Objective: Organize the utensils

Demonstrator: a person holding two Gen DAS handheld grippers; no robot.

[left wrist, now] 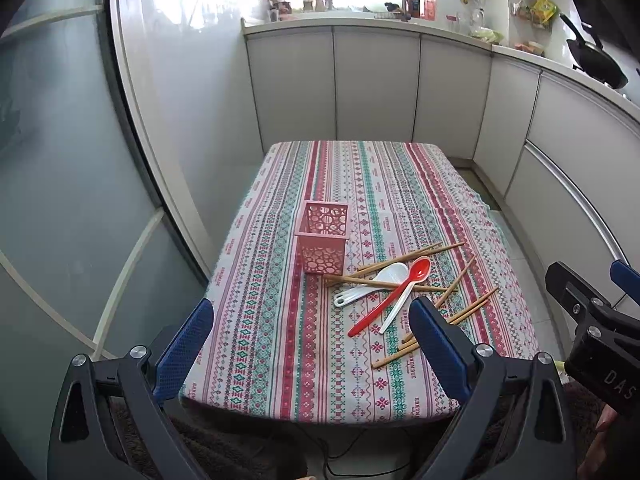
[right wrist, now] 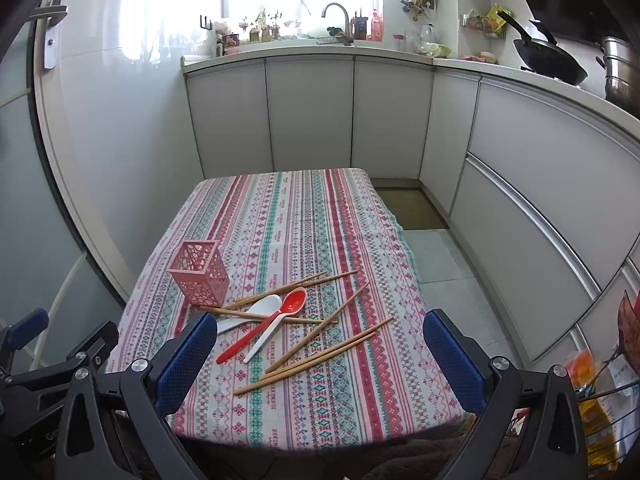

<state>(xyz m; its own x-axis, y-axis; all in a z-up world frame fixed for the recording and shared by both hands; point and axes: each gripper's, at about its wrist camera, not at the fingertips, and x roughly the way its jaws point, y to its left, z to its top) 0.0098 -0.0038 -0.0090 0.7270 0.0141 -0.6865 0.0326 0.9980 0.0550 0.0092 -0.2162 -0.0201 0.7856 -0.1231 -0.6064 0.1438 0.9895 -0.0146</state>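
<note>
A pink perforated utensil holder [left wrist: 323,242] [right wrist: 200,273] stands upright and empty on the patterned tablecloth [left wrist: 280,352] [right wrist: 320,412]. Right of it lies a loose pile: a red spoon [left wrist: 394,296] [right wrist: 267,325], two white spoons [left wrist: 370,284] [right wrist: 256,309] and several wooden chopsticks [left wrist: 436,330] [right wrist: 320,354]. My left gripper [left wrist: 312,354] is open and empty above the table's near edge. My right gripper [right wrist: 320,364] is open and empty, also at the near edge; its body shows at the right of the left wrist view [left wrist: 592,320].
The table stands in a kitchen corner. Grey cabinets [right wrist: 312,116] run along the back and right, with a sink tap [right wrist: 338,10] and a black wok [right wrist: 548,60] on the counter. A glass door [left wrist: 60,160] is at the left. Tiled floor [right wrist: 452,264] lies right of the table.
</note>
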